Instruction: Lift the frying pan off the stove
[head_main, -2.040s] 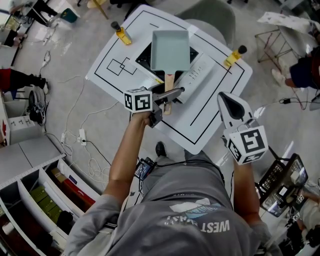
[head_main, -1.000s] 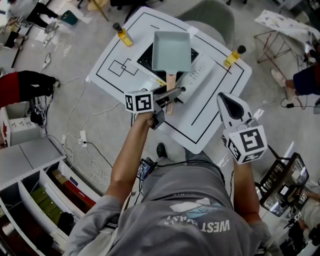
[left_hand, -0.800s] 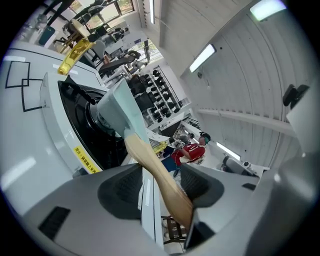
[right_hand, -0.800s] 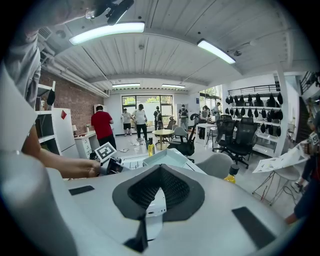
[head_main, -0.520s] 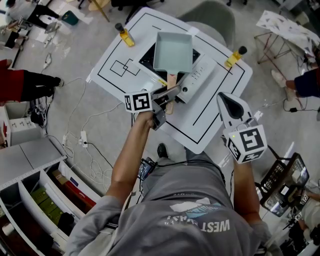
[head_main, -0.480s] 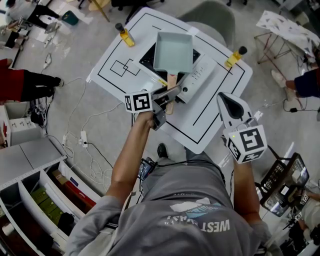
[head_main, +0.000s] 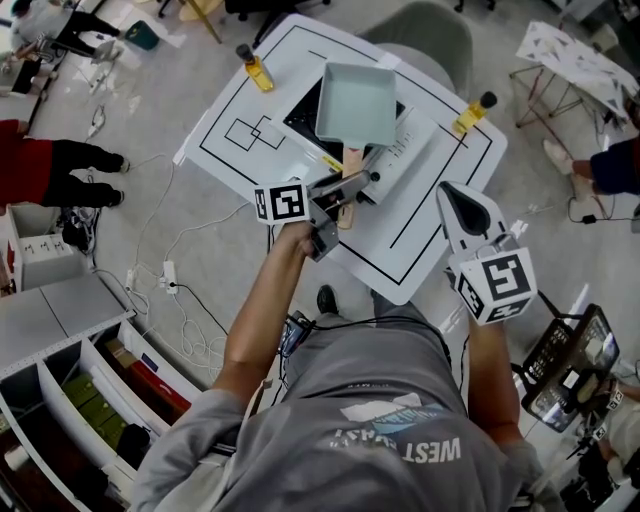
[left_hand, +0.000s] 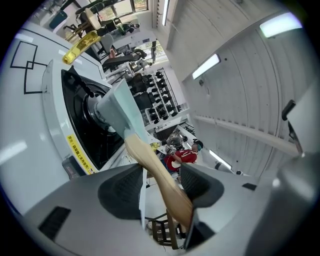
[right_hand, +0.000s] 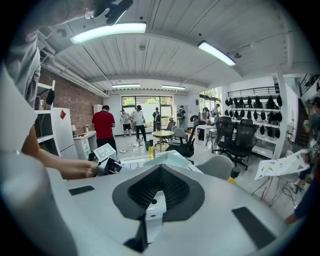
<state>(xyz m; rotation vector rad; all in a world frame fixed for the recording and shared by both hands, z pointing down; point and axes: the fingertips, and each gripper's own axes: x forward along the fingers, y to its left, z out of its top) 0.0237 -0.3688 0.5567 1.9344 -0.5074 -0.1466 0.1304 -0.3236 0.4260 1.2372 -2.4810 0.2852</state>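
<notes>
Jaws of the left gripper (left_hand: 160, 182) clamp the wooden handle (left_hand: 152, 167) of the frying pan (head_main: 357, 103) over the stove (head_main: 302, 114); the right gripper (right_hand: 159, 172) has its jaws together, empty.

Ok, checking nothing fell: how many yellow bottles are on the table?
2: the left bottle near the table's upper-left edge, the right bottle near its right corner beside the stove; none seems hidden.
</notes>
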